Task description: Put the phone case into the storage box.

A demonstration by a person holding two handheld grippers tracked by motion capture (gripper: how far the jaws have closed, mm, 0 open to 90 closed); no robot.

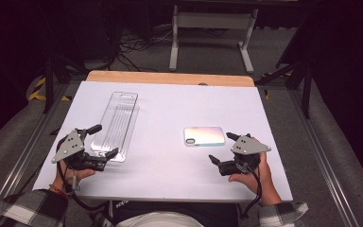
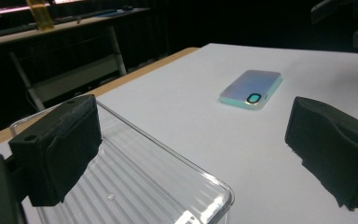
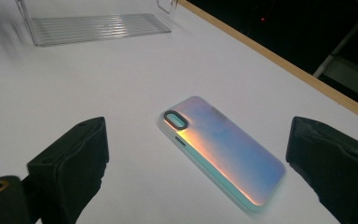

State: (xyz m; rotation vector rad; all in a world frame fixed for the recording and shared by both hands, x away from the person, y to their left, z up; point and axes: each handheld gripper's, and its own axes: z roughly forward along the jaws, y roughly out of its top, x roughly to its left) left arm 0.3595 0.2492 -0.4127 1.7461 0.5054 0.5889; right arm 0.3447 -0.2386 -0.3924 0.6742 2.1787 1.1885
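Note:
An iridescent phone case [image 1: 204,136] [image 2: 251,88] [image 3: 223,148] lies flat on the white table, camera cutout toward the left. A clear ribbed plastic package tray [image 1: 116,124] [image 2: 135,179] [image 3: 95,22] lies at the left. My left gripper [image 1: 102,140] [image 2: 196,156] stands open, its jaws straddling the tray's near end without touching it. My right gripper [image 1: 223,147] [image 3: 200,177] is open too, just right of and nearer than the phone case, with nothing between its jaws.
The white table top [image 1: 170,109] has a wooden strip [image 1: 170,78] along its far edge. Beyond it stand a metal frame [image 1: 212,35] and cables on the floor. Dark stands flank the table at both sides.

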